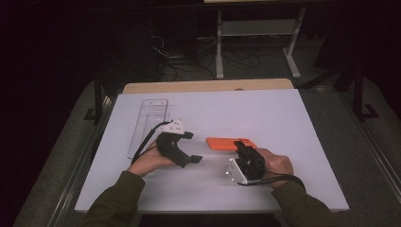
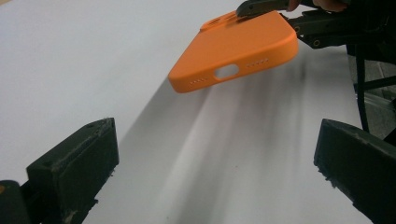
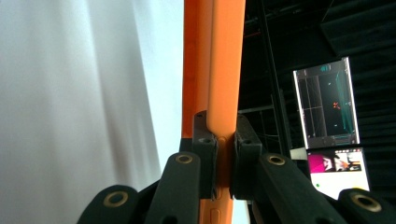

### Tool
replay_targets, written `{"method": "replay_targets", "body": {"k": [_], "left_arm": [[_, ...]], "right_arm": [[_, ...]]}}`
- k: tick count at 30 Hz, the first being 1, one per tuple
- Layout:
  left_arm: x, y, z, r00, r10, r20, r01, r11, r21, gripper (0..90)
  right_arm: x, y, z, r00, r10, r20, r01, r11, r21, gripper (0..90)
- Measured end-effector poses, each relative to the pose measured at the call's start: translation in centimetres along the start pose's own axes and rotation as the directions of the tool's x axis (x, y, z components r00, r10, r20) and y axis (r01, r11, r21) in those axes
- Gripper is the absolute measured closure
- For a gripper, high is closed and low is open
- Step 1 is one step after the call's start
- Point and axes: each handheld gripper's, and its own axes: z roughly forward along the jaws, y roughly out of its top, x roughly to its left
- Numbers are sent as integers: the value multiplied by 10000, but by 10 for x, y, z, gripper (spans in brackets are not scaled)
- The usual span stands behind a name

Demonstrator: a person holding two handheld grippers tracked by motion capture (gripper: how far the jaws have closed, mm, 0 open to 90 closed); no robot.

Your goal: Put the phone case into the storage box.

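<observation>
A smooth, matte orange phone case [image 1: 230, 143] with rounded corners is held above the middle of the white bench [image 1: 293, 123], lifted clear of the surface so that a soft shadow is cast beneath it. Along its short end, an oval cut-out is seen between two short rows of tiny holes. One end of the case is clamped between the closed jaws of the right gripper [image 1: 243, 147], with the thin edge pinched from both faces. The left gripper [image 1: 189, 146] is held just beside the case, toward the bench's left edge, with its jaws spread wide and nothing between them. A clear plastic rectangular tray [image 1: 147, 124] is seen lying near the bench's far left corner.
</observation>
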Motion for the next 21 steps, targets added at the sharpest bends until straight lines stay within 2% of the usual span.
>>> {"method": "replay_targets", "body": {"k": [6, 7, 10, 11, 13, 16, 19, 21], "left_arm": [[1, 0, 0, 10000, 26, 11, -26, 10000, -16, 0], [1, 0, 0, 10000, 3, 9, -3, 10000, -20, 0], [1, 0, -1, 10000, -71, 34, 71, 10000, -1, 0], [2, 0, -1, 10000, 57, 12, -57, 10000, -7, 0], [2, 0, -1, 9999, 139, 26, -139, 9999, 26, 0], [1, 0, -1, 10000, -18, 50, 18, 10000, -57, 0], [2, 0, -1, 10000, -36, 45, 36, 10000, -77, 0], [2, 0, -1, 10000, 24, 22, -24, 9999, -111, 0]], "right_arm": [[-2, -1, 1, 9970, 688, -358, -687, 9976, 41, 820], [-2, 0, 2, 9962, 859, -170, -860, 9963, -76, 820], [-2, -1, 2, 9939, 1062, -301, -1063, 9943, -23, 820], [-3, -2, 3, 9957, 794, -483, -797, 9968, -32, 820], [-3, -1, 4, 9898, 1339, -481, -1341, 9910, -22, 820], [-4, -2, 4, 9880, 1450, -540, -1452, 9894, 3, 820], [-5, -3, 4, 9818, 1786, -639, -1783, 9839, 99, 820], [-6, -3, 4, 9813, 1824, -618, -1820, 9832, 114, 820]]}}
